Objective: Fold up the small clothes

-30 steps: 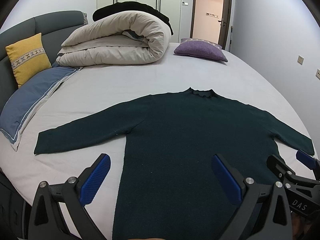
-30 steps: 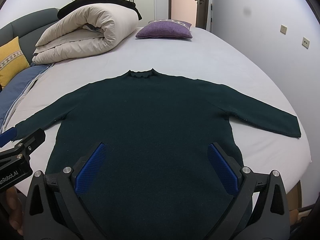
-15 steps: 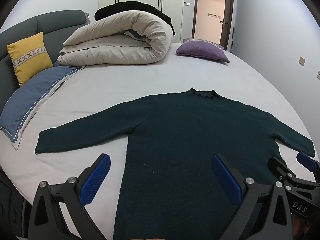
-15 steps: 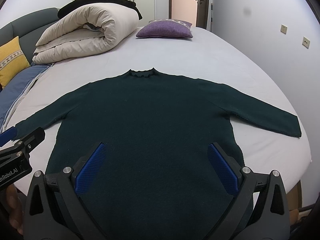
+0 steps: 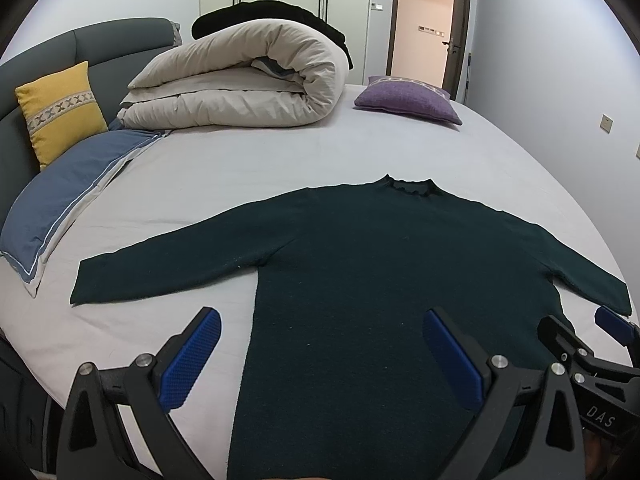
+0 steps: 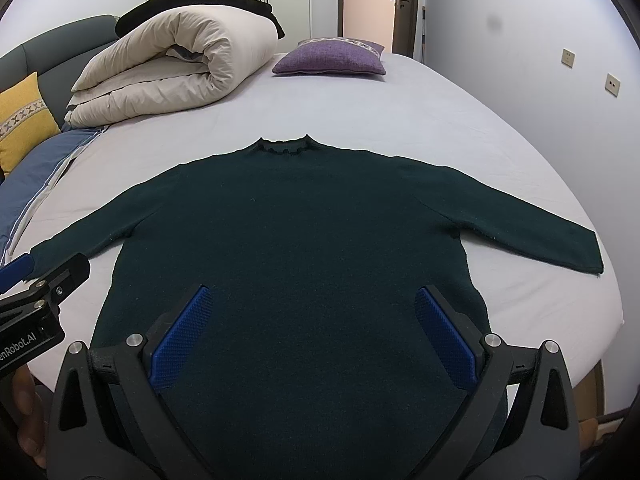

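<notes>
Right wrist view: the right gripper (image 6: 310,328) hangs with fingers spread wide and empty above the near hem of a dark green sweater (image 6: 304,232); the left gripper (image 5: 318,354) likewise. It lies flat, sleeves outspread, on the bed (image 6: 400,112). Soft, limp knit likely sags, so pinch cuffs or hem corners.

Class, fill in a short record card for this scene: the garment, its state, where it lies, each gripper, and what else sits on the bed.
garment: dark green sweater
state: spread flat, both sleeves out, unfolded
surface: bed
left gripper: open, holds nothing
right gripper: open, holds nothing
other items: rolled duvet, purple cushion, yellow cushion, blue pillow
</notes>
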